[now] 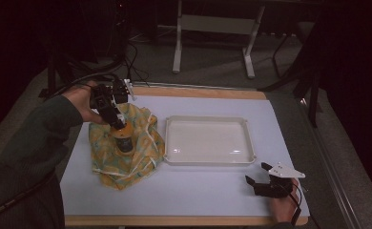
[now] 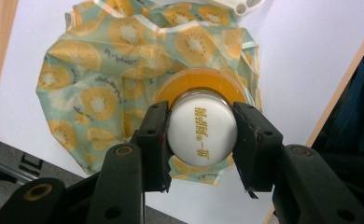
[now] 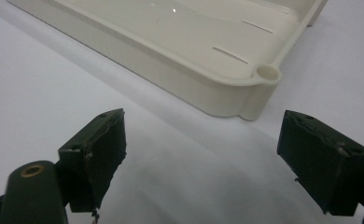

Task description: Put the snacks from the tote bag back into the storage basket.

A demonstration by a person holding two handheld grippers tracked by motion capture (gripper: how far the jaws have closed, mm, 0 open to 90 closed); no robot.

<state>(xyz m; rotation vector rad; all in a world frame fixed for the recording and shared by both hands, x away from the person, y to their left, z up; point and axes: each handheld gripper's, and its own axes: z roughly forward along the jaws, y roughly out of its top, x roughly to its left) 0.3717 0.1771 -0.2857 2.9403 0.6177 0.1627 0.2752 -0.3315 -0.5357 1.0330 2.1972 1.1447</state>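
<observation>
An orange bottle (image 1: 124,141) with a white cap (image 2: 201,133) stands upright on a crumpled bag (image 1: 127,157) printed with orange slices (image 2: 101,84). My left gripper (image 1: 118,125) comes down on it from above and is shut on the cap, one jaw on each side (image 2: 201,140). My right gripper (image 1: 258,182) rests near the table's front right corner, open with nothing between its jaws (image 3: 201,154). It points at the near corner of a cream tray (image 3: 245,88).
The cream tray (image 1: 208,160) lies empty in the middle of the white table mat (image 1: 189,191), just right of the bag. A wooden table edge (image 1: 174,220) runs along the front. A metal stand (image 1: 212,24) and cables lie beyond the table.
</observation>
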